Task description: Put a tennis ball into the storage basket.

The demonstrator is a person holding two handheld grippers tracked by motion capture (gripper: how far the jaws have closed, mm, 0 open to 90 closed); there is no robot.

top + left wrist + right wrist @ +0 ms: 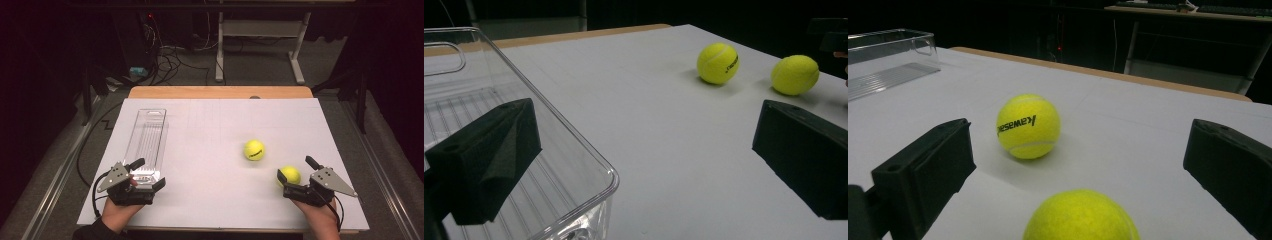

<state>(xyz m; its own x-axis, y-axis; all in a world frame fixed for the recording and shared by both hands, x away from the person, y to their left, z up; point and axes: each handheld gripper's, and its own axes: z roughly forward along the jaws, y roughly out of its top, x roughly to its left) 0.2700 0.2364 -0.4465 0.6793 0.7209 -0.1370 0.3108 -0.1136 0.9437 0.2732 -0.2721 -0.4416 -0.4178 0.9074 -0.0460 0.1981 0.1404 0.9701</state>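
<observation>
Nearest tennis ball sits between right gripper's spread fingers; left gripper's fingers straddle tray wall.

White-topped table: clear tray, two tennis balls.

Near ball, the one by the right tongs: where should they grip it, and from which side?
Grip the near ball across its widest middle, coming level from the person's side. It is round, so any diameter holds. The right tongs are open with the ball between the jaws in the right gripper view. The far ball lies apart, beyond it.
</observation>
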